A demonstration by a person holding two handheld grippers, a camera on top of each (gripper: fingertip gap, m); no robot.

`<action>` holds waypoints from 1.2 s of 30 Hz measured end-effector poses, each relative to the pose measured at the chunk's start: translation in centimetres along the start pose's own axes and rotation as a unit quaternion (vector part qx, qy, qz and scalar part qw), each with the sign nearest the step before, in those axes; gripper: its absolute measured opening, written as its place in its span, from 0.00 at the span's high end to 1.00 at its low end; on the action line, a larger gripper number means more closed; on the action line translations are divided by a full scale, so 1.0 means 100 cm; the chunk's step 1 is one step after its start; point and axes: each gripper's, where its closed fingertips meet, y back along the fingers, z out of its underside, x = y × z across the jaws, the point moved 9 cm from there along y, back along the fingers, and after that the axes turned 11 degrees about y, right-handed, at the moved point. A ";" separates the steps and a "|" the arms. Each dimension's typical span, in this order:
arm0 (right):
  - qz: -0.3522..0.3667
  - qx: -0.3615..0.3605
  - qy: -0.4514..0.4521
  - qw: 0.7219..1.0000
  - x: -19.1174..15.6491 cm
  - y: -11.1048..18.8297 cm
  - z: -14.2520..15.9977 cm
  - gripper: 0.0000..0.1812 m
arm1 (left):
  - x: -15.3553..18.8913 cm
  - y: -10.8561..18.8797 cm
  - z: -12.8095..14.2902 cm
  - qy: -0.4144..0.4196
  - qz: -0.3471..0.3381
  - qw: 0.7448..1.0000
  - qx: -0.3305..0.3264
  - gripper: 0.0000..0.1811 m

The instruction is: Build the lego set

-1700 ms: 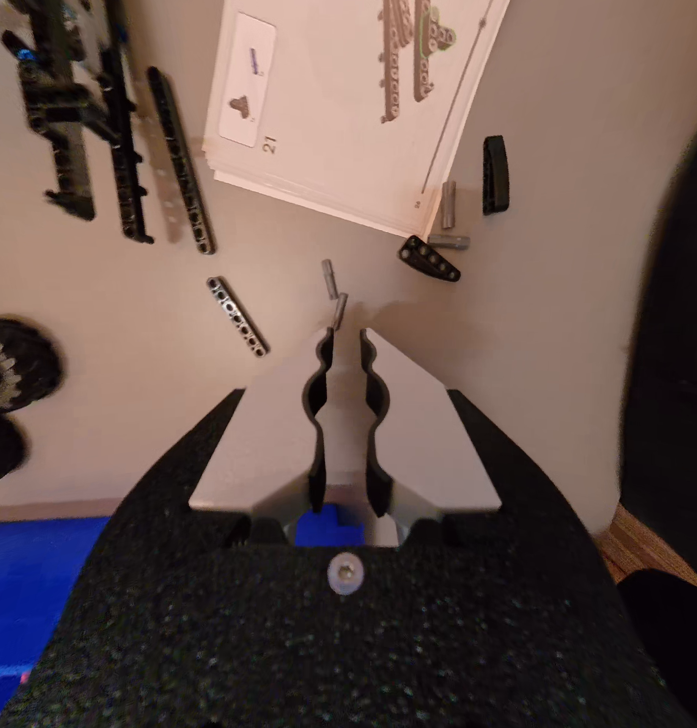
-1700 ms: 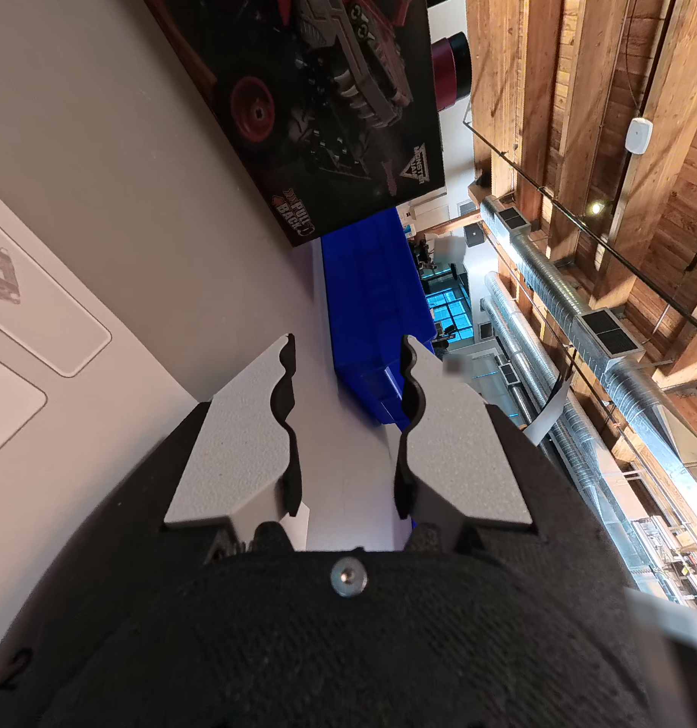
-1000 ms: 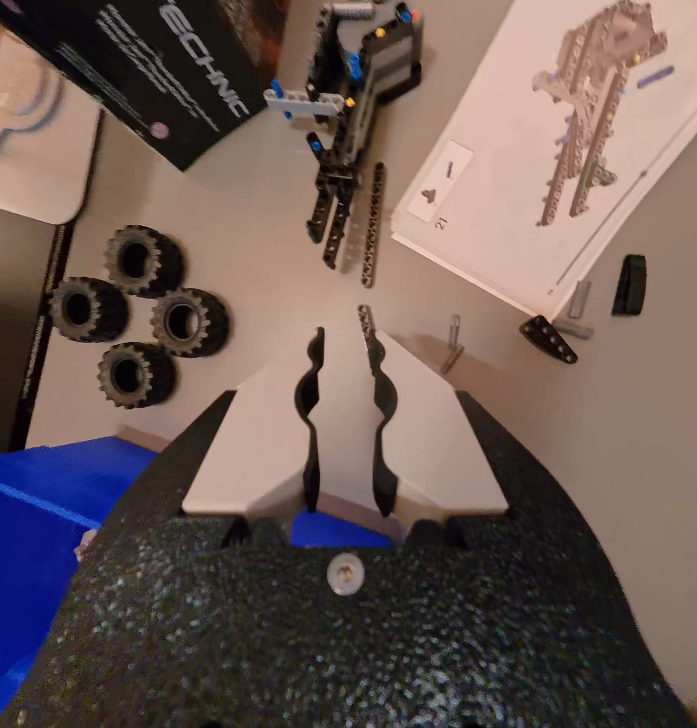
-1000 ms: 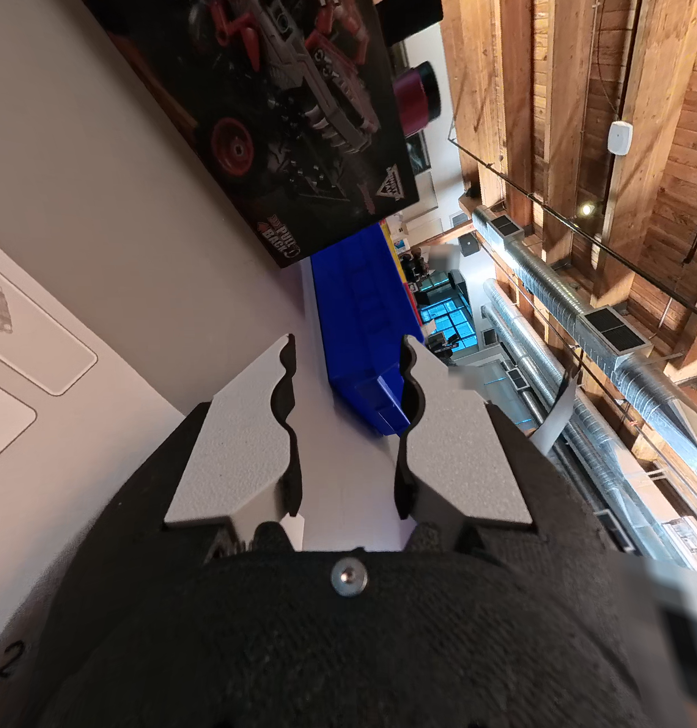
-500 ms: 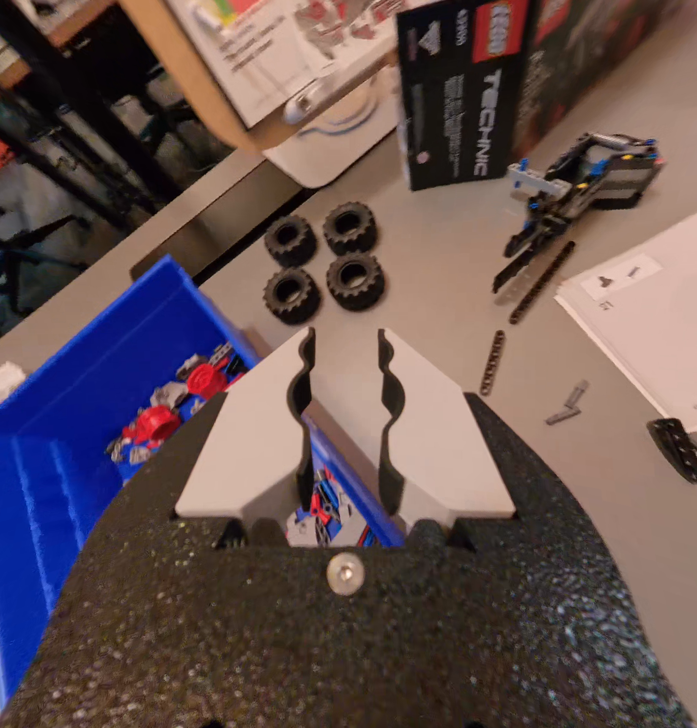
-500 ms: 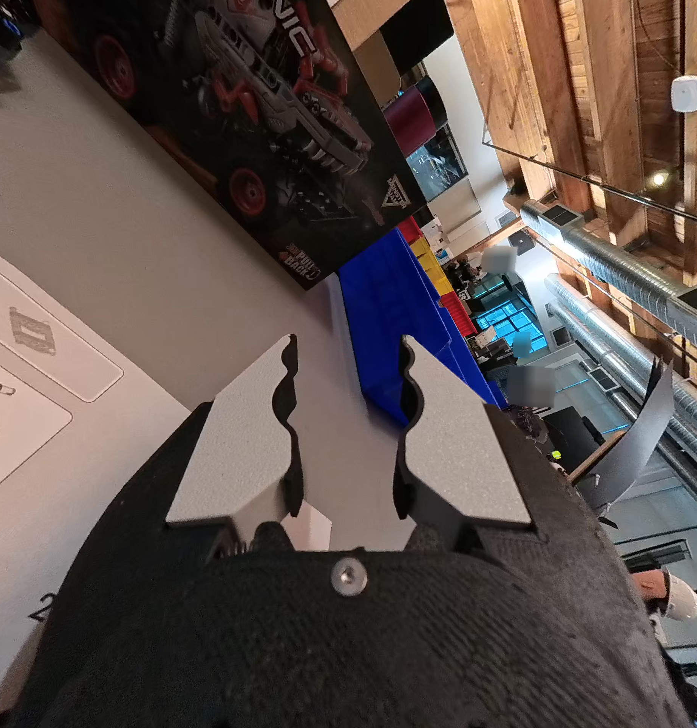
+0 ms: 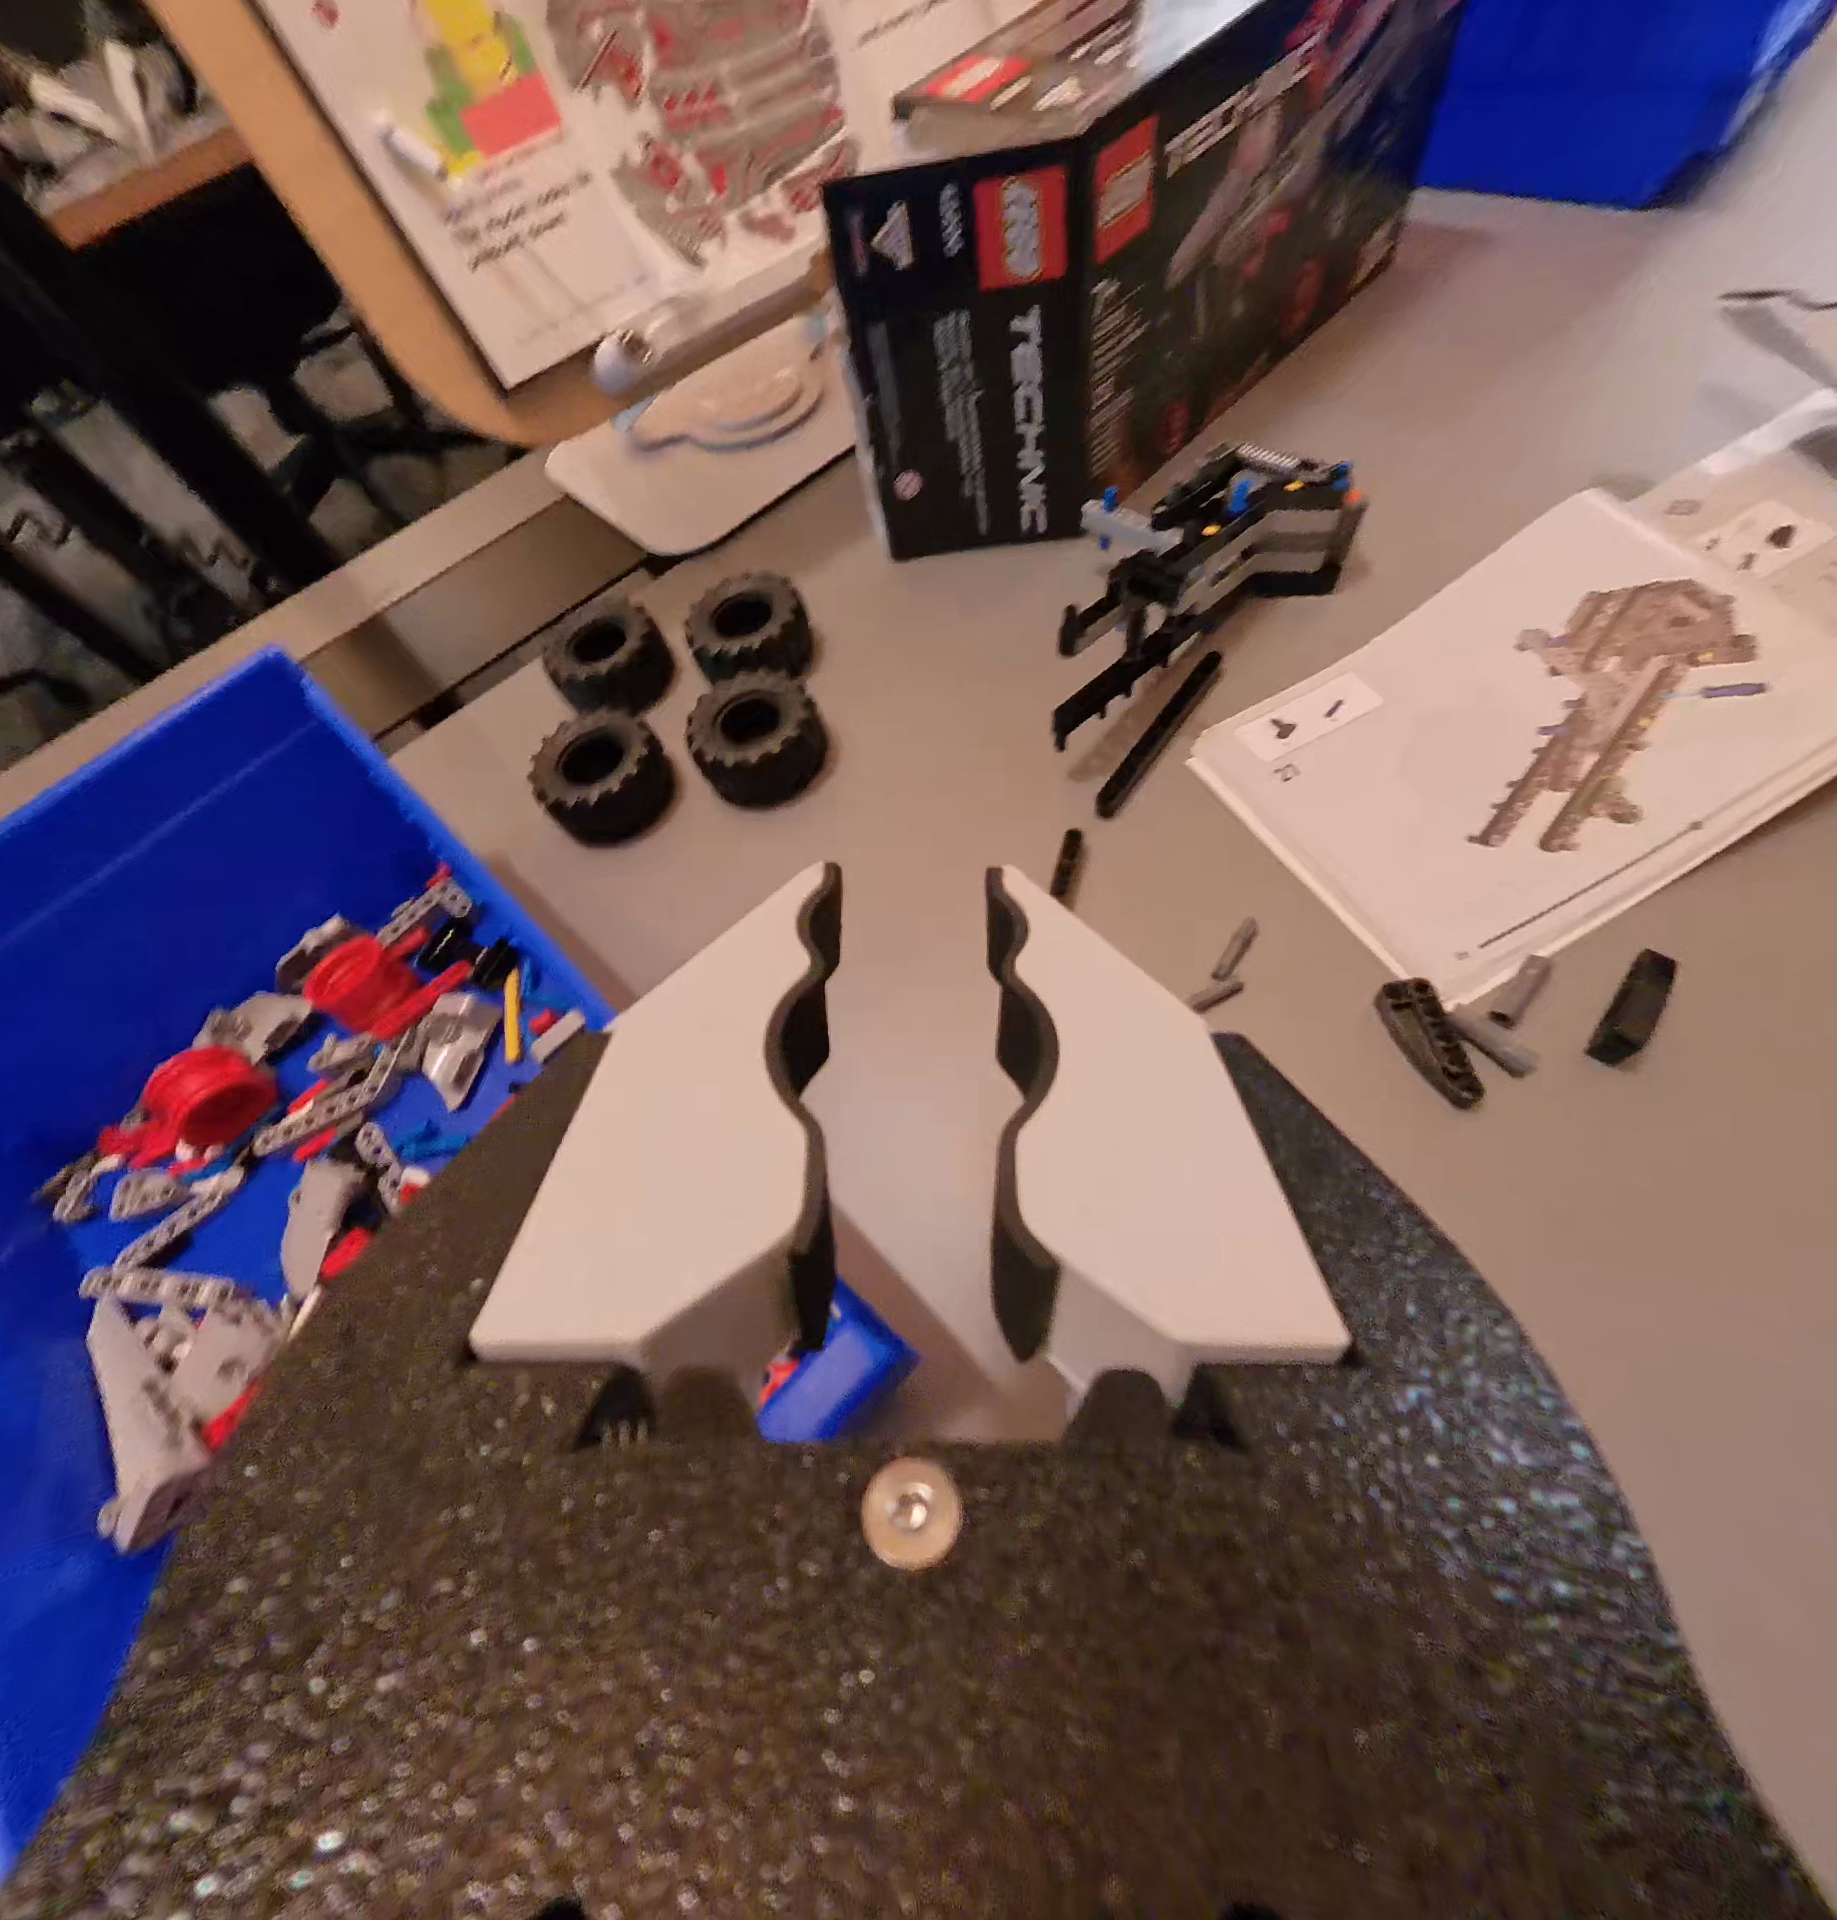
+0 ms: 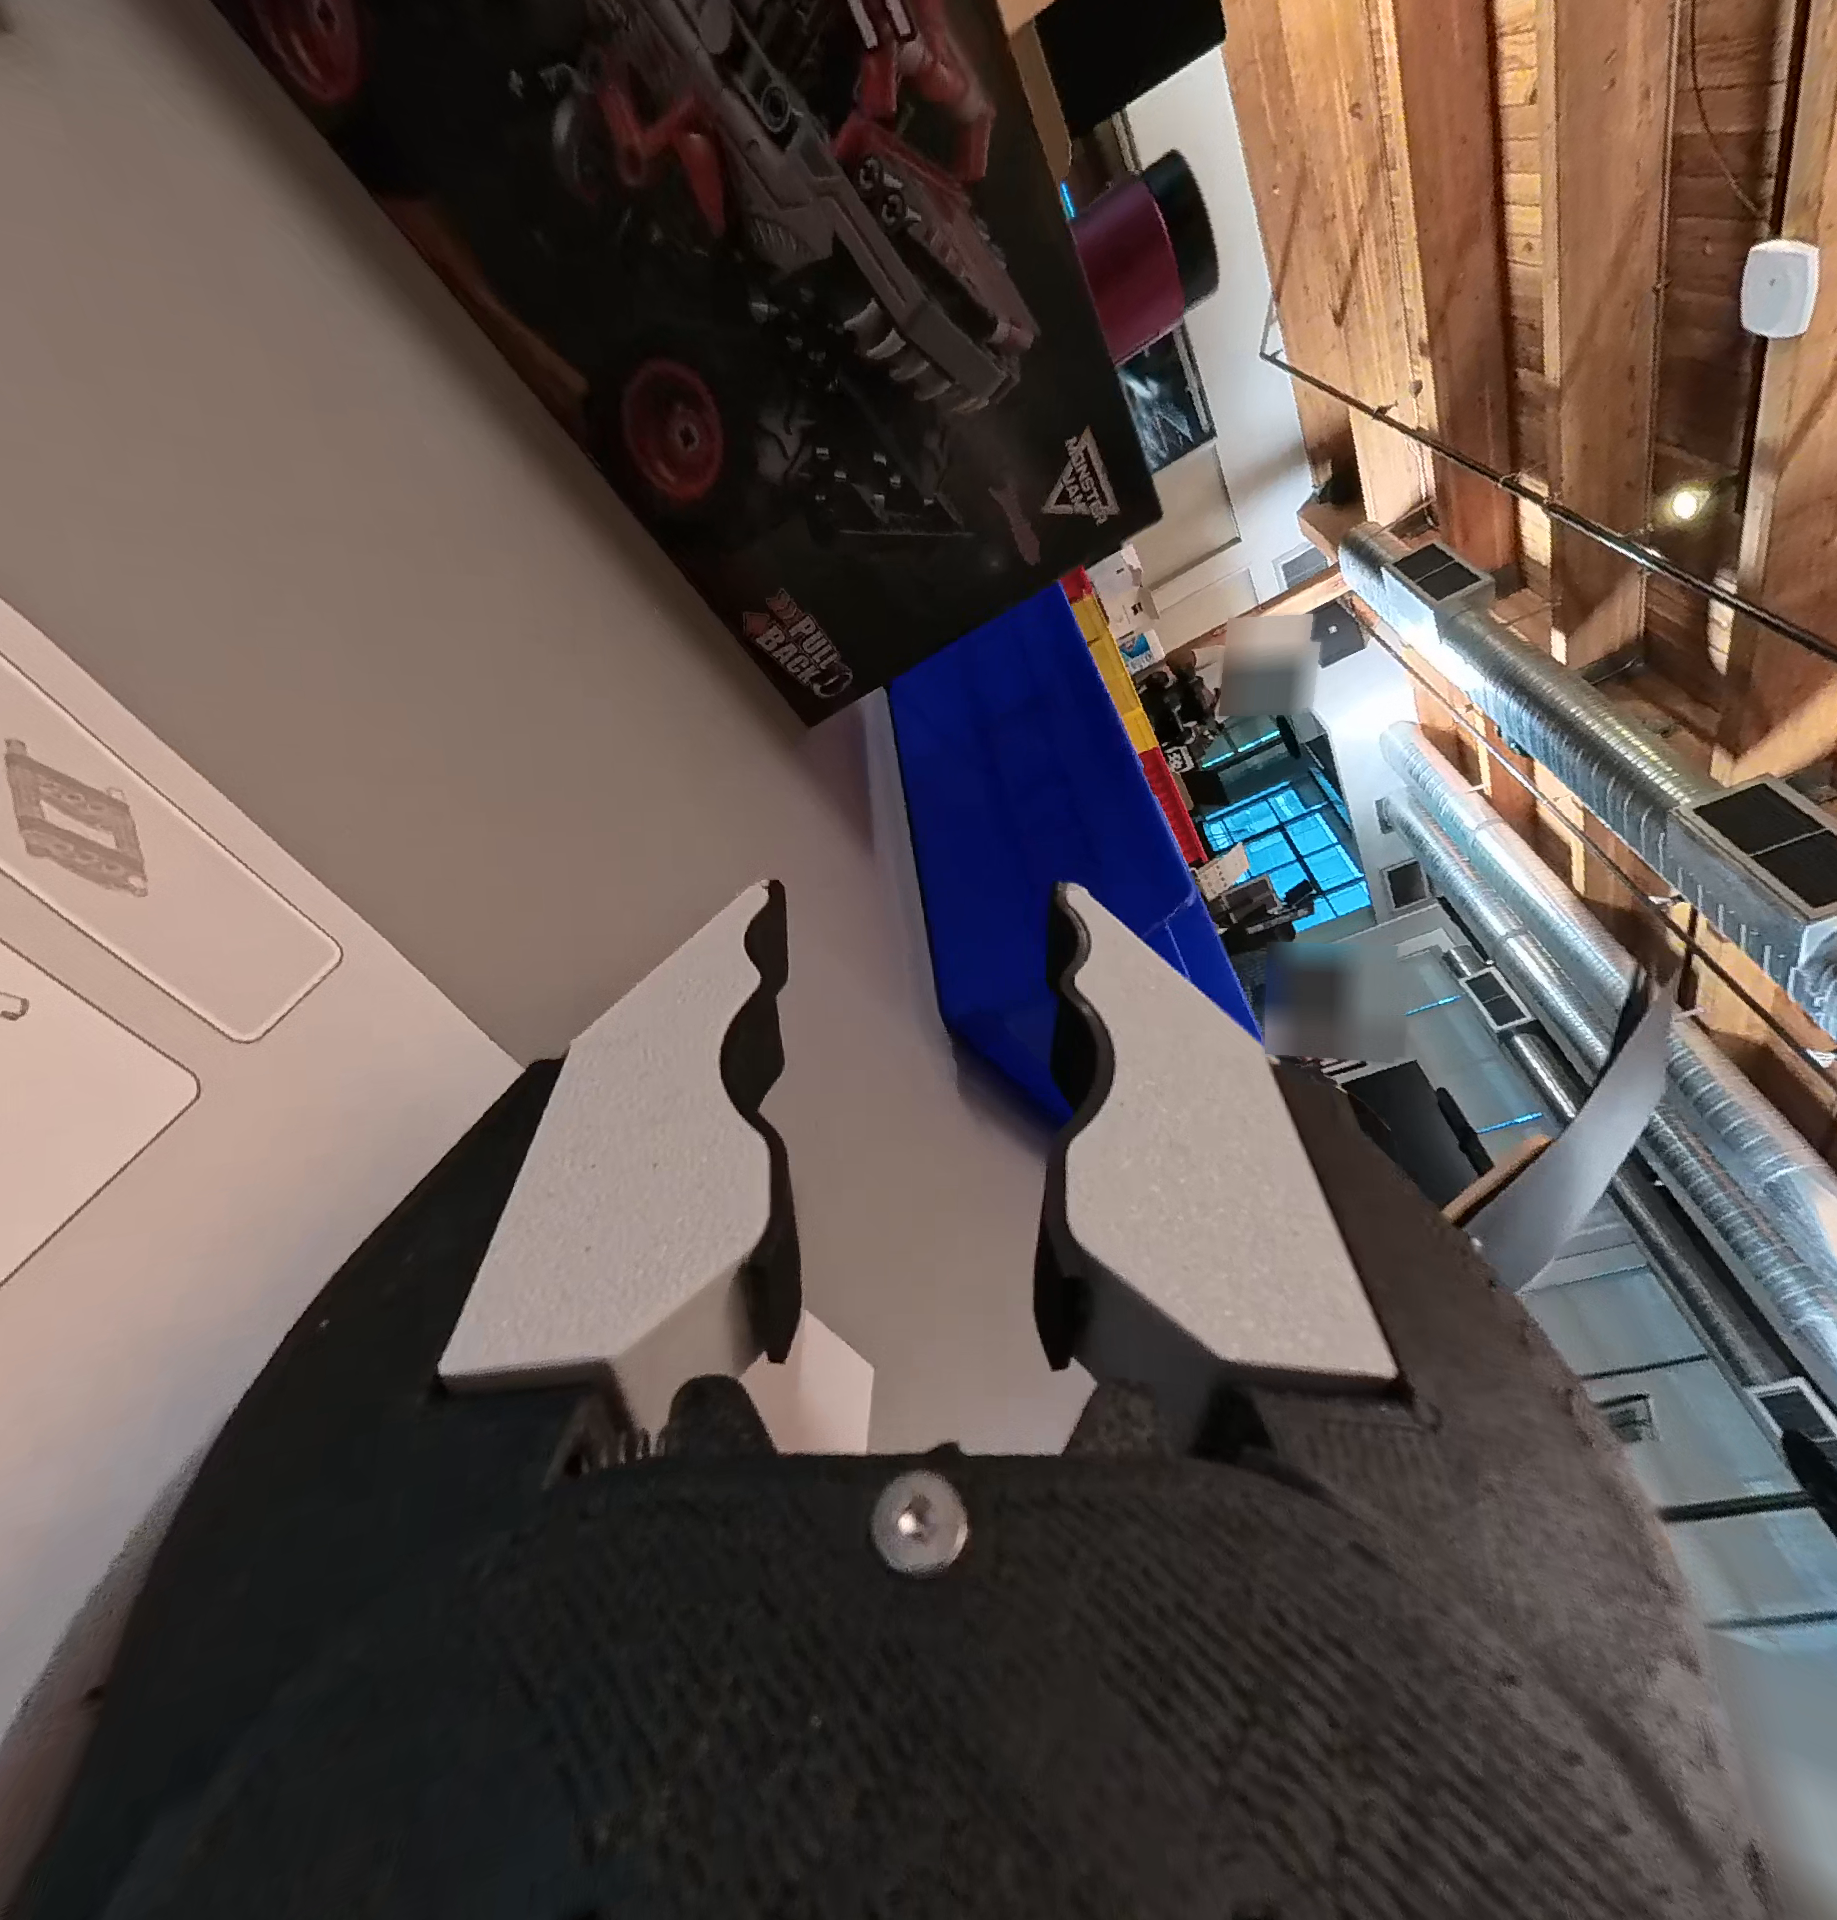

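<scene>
My left gripper is open and empty, raised above the grey table beside a blue bin of loose red, grey and black lego parts. Ahead lie several black tyres, the partly built black chassis, a long black beam, a short black beam, grey pins and the open instruction booklet. My right gripper is open and empty, tilted sideways over the booklet near the set's box.
The dark set box stands at the back of the table. A black angled beam, grey pins and a black curved piece lie by the booklet's near corner. Another blue bin sits past the box in the right wrist view. About 45 cm separates my left fingertips from my right. The long black beam is closer to my left gripper, around 20 cm from its tips; the right tips are 30 cm off.
My left gripper has lifted and pulled back from the grey pins, swinging left until the blue bin came into view; its jaws opened wider. My right gripper only tilted slightly and stayed open.
</scene>
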 end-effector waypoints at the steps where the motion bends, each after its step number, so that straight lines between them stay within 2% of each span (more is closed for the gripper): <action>1: 0.002 -0.005 0.007 1.000 -0.001 0.000 0.000 0.74 | 0.002 -0.002 -0.001 -0.006 0.010 1.000 0.004 0.86; 8: 0.025 -0.024 0.048 0.998 -0.002 0.002 -0.001 0.74 | 0.001 -0.017 0.002 -0.038 0.028 0.999 -0.016 0.86; 12: 0.027 -0.020 0.040 0.999 0.000 0.001 -0.002 0.74 | -0.003 -0.010 0.002 -0.037 0.014 0.999 -0.018 0.86; 15: 0.034 -0.009 0.020 0.999 0.003 0.003 -0.001 0.74 | -0.005 0.002 -0.002 -0.031 -0.006 0.999 -0.004 0.87; 20: 0.049 0.017 -0.066 0.996 0.016 0.008 0.005 0.74 | -0.001 0.022 -0.008 -0.014 -0.024 0.999 0.025 0.86; 24: 0.050 0.040 -0.098 0.993 0.022 0.012 0.008 0.75 | 0.004 0.027 0.000 0.014 -0.025 0.999 0.018 0.86; 30: 0.023 0.045 -0.072 0.996 0.019 0.011 0.016 0.75 | 0.008 0.019 0.024 0.035 -0.034 0.998 -0.026 0.86; 36: -0.005 0.033 -0.031 0.999 0.013 0.006 0.026 0.75 | -0.004 0.014 0.019 0.044 -0.070 0.997 0.009 0.88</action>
